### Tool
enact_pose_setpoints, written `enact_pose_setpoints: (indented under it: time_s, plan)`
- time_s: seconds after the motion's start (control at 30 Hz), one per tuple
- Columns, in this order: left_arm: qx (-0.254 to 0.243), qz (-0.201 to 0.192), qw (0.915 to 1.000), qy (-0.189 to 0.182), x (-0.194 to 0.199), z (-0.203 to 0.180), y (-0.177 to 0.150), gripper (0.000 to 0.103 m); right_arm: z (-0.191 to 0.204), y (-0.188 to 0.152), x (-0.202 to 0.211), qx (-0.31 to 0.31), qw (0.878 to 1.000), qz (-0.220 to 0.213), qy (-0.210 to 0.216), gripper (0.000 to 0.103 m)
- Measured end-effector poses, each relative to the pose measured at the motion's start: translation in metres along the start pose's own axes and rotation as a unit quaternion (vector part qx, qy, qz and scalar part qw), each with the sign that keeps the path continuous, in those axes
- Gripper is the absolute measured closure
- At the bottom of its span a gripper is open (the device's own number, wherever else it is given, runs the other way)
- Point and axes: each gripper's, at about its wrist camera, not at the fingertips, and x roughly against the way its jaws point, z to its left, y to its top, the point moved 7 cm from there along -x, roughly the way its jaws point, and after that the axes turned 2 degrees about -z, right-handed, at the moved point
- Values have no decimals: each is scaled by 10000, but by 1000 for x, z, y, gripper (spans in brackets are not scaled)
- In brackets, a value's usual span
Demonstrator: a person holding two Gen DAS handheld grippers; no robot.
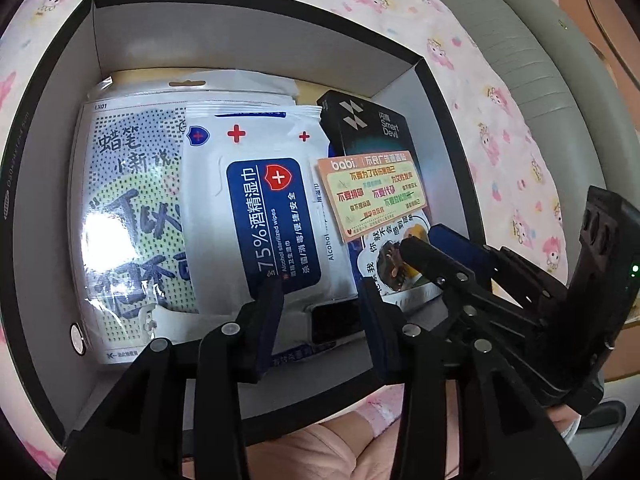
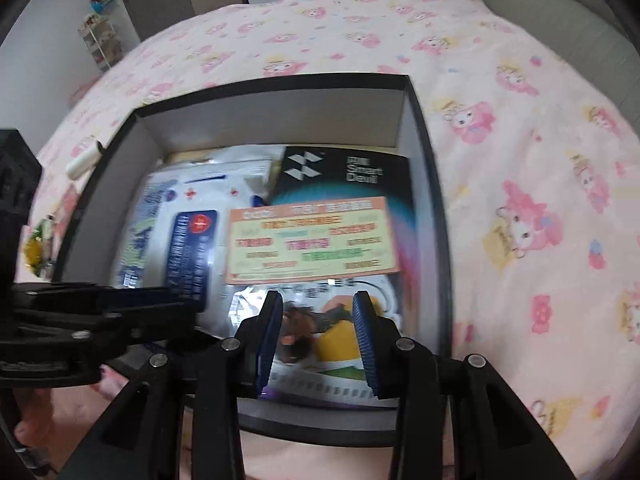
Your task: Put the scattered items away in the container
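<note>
**Status: items collected in box, both tongs released**

A black-rimmed rectangular cardboard box with grey inner walls (image 1: 248, 36) (image 2: 280, 120) is seen resting on a bed covered with a pink cartoon-print sheet (image 1: 492, 92) (image 2: 520, 160). Several items are stacked flat inside the box. A clear-wrapped pack printed with large Chinese characters (image 1: 132, 216) is placed against the box's left wall. A white pouch of 75% alcohol wipes with a blue label (image 1: 264, 216) (image 2: 192, 248) is laid partly over it. A black carton marked "Smart Devil" (image 1: 368, 128) (image 2: 344, 176) is located towards the far right corner of the box, and an orange-bordered card with green and orange text (image 1: 372, 196) (image 2: 312, 240) is laid over its near end. A glossy illustrated packet (image 1: 396, 256) (image 2: 320, 336) is positioned below the card.

The left tongs (image 1: 320, 320) are held released over the near edge of the box, nothing being gripped. The right tongs (image 2: 316, 340) are likewise held released, above the illustrated packet. A small white cylindrical object (image 2: 84, 162) is left on the bed outside the box's left wall.
</note>
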Motion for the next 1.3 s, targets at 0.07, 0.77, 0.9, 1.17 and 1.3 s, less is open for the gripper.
enact_pose_setpoints:
  time_s: [0.07, 0.77, 0.9, 1.17, 1.3]
  plan:
    - [12, -24, 10000, -14, -3, 1, -1, 63, 0, -1, 1, 15, 10000, 28, 20, 70]
    - [-1216, -2181, 9675, 394, 79, -38, 12, 57, 26, 20, 72, 144, 9895, -1417, 231, 70]
    - [-1178, -2286, 9659, 300, 99, -32, 0, 57, 38, 14, 91, 89, 9869, -1591, 260, 70]
    - [-982, -2674, 9585, -68, 161, -19, -28, 61, 81, 7, 121, 78, 9814, -1730, 832, 70]
    - [-669, -2872, 9555, -107, 197, 9, -43, 62, 126, 11, 130, 512, 9746, -1777, 1259, 70]
